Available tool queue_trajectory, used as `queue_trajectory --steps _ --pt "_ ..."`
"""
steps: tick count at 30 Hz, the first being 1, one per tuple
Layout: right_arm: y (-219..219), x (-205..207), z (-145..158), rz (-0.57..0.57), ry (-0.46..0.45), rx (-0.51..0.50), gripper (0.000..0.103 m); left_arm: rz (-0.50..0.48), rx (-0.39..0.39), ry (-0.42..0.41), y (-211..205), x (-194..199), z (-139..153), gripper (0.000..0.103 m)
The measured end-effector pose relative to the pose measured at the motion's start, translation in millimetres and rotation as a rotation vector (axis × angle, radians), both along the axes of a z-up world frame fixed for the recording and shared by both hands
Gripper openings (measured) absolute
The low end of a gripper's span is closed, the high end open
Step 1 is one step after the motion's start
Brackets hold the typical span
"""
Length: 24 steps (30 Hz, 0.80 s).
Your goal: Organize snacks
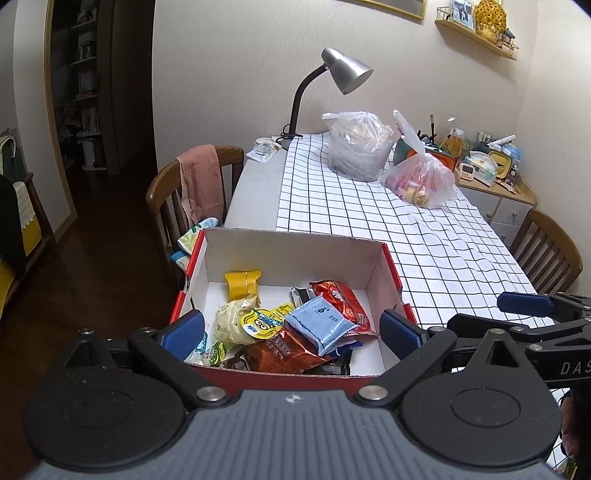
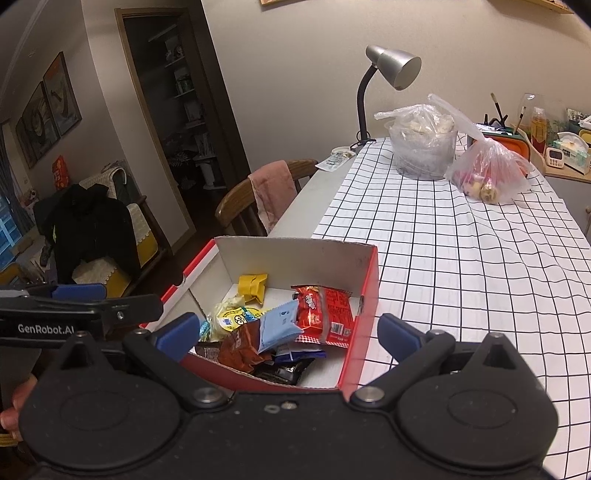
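The box [image 1: 373, 258] is red outside and white inside. In it lie a yellow packet [image 1: 242, 284], a red packet [image 1: 341, 299], a light blue packet [image 1: 319, 323] and a brown packet [image 1: 284, 352]. The tablecloth [image 1: 424, 236] is white with a black grid. The lamp [image 1: 345, 72] is silver with a black neck. The towel [image 1: 199, 181] on the brown chair [image 1: 162, 188] is pink. The pads [image 1: 183, 334] of the gripper are blue.

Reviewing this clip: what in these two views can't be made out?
- Snacks at the bottom of the box: buried under the blue packet and brown packet, both views.
- Box's near corners: hidden by the open left gripper and open right gripper.
- Pink bag contents: blurred by plastic, small.
- Shelf items: cut by the left view's top edge.
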State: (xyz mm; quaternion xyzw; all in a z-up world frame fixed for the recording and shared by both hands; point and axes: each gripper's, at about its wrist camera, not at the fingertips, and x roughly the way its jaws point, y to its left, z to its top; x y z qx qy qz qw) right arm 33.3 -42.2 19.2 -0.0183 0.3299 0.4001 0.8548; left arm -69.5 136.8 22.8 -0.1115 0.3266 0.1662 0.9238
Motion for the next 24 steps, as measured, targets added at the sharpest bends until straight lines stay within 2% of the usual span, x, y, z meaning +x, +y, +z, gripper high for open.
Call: queue_trajectory --steps 24 --pt "5.0 8.3 -6.0 0.015 0.028 -0.023 0.103 0.004 -0.021 0.028 -2.7 3.7 -6.6 0.102"
